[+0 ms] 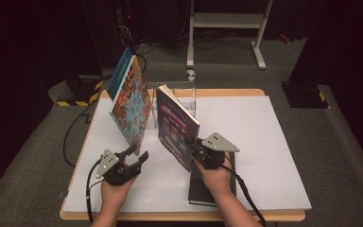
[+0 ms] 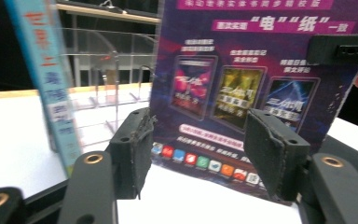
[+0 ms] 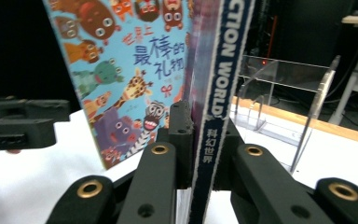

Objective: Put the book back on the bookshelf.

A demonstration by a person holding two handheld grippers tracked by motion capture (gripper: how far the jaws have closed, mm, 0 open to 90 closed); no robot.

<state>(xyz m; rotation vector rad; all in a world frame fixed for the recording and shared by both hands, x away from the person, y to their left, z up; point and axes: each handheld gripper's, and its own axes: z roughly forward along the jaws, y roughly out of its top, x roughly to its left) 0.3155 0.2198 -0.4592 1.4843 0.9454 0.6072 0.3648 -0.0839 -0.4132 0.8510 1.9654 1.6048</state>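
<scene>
Right gripper point(image 1: 199, 147) clamps the purple magazine point(image 1: 176, 124) by its spine, upright at table centre; its own view reads the spine lettering. Left gripper point(image 1: 136, 157) jaws stand apart, empty, near the animal book point(image 1: 131, 105).

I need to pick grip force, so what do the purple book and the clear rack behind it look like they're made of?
The purple book, clamped at its spine by the right gripper, looks like a paperback with a glossy printed paper cover: it catches light. The clear rack seems to be rigid acrylic or similar plastic: see-through with bright edges.
</scene>
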